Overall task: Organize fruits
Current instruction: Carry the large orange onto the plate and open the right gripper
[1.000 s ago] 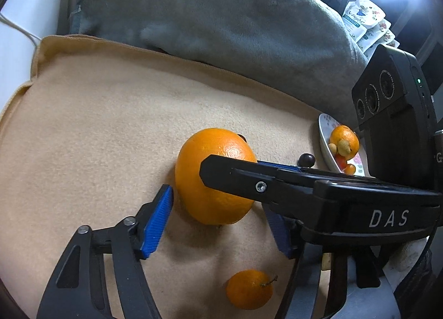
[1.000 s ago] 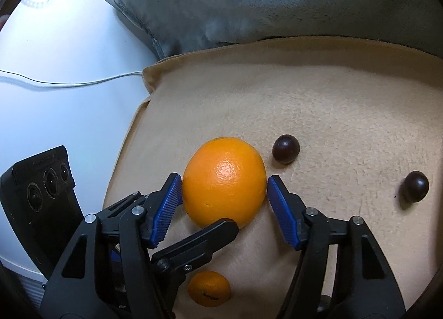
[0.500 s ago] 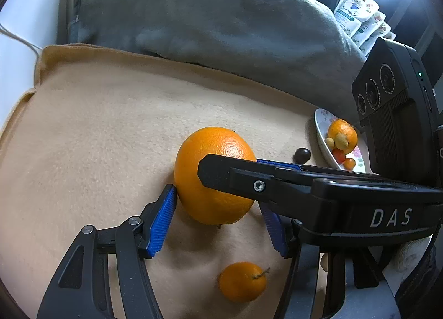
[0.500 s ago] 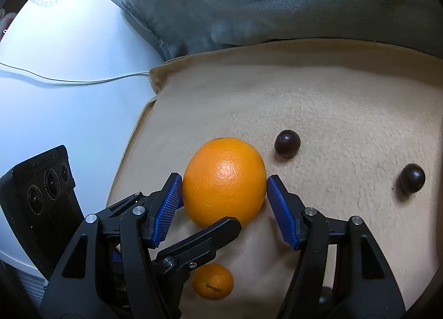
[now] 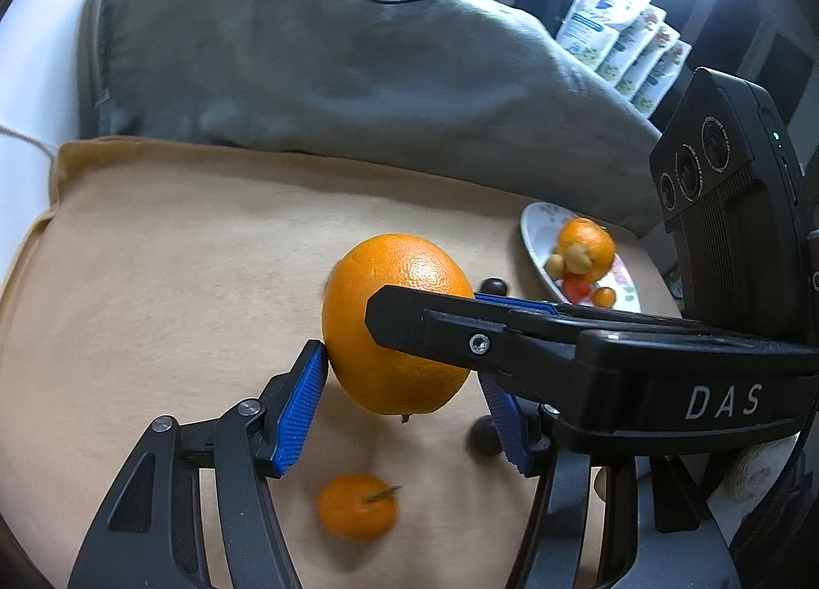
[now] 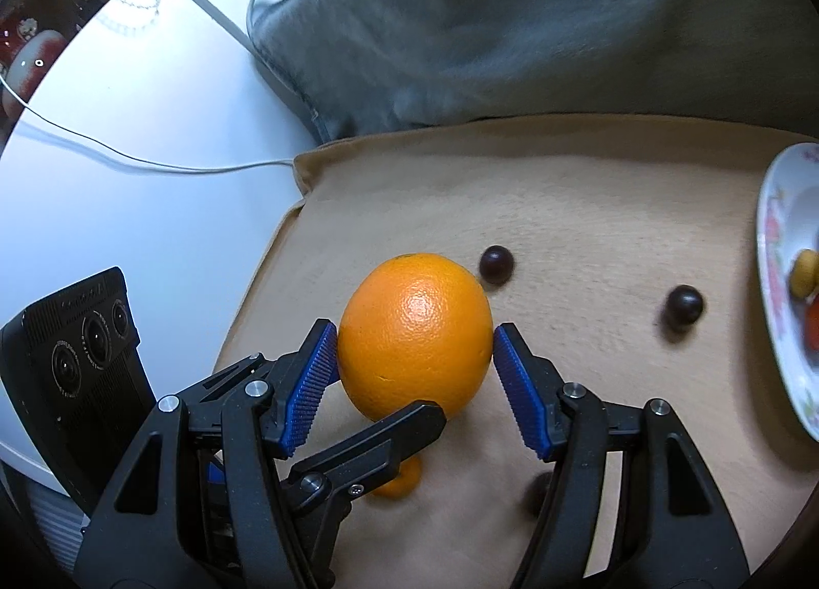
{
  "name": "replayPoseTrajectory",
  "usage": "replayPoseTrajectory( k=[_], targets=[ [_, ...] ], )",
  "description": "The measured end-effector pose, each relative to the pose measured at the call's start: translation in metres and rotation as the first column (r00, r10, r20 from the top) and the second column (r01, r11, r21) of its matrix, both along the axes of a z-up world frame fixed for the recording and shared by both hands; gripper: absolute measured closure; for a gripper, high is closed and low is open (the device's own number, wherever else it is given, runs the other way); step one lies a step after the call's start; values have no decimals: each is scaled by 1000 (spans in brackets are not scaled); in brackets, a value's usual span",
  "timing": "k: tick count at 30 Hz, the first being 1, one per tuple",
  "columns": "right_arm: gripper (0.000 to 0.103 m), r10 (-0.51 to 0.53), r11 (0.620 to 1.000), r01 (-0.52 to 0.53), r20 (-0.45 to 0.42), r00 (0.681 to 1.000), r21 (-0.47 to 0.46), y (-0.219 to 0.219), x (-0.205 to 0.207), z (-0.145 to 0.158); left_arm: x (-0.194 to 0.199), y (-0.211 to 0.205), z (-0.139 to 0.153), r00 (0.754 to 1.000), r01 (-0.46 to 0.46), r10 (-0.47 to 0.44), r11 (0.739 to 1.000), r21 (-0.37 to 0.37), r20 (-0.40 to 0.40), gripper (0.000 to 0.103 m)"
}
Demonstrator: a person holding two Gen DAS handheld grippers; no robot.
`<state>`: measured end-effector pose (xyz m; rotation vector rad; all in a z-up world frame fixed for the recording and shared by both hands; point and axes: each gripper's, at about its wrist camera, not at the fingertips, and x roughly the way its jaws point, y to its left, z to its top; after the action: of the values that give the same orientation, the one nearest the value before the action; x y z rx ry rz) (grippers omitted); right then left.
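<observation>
Both grippers are clamped on the same big orange (image 5: 396, 328). The left gripper (image 5: 404, 410) has its blue pads (image 5: 299, 410) pressed on the orange's left & right sides, and the right gripper (image 6: 415, 376) squeezes it too, w/ its blue pads (image 6: 312, 384) tight on both sides. In the left view the right gripper's black finger crosses in front of the orange. In the right view a black finger of the left gripper pokes up under the orange.

The orange is lifted a bit off the tan blanket (image 5: 153, 282); it hangs over it.

Just under it, near the camera, a small orange (image 5: 358, 507) w/ a stem lies on the blanket. In the right view only a bit of it shows behind the black finger. A dark round fruit (image 5: 483, 438) sits near the left gripper's right pad, blurry.

Farther out, 2 more dark round fruits lie on the blanket: one (image 6: 495, 264) just past the orange, one (image 6: 683, 305) more to the right, well apart.

At the far right is a flowery plate (image 5: 532, 241) w/ a small orange, a yellow bit & red bits on it. Can't tell what the little bits are.

Behind the blanket lies a gray cushion (image 5: 307, 67). Left of the blanket is a white table (image 6: 128, 205) w/ a thin white cord (image 6: 153, 164).
</observation>
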<state>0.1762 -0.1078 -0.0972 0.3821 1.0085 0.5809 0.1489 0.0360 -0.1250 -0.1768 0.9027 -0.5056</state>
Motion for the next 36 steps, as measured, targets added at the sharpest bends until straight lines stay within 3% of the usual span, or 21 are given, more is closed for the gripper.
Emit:
replayPoseTrajectory(
  k=[15,36],
  targets=[
    [37,-116,993,116,40,992,12,-91,-34,12,-16,-77,19,990,131,-132,991,23,43,43],
    [37,-271,963,271,43,962,12,-203,-62,7,-27,-181,27,952,301,-303,952,53,46,43]
  ],
)
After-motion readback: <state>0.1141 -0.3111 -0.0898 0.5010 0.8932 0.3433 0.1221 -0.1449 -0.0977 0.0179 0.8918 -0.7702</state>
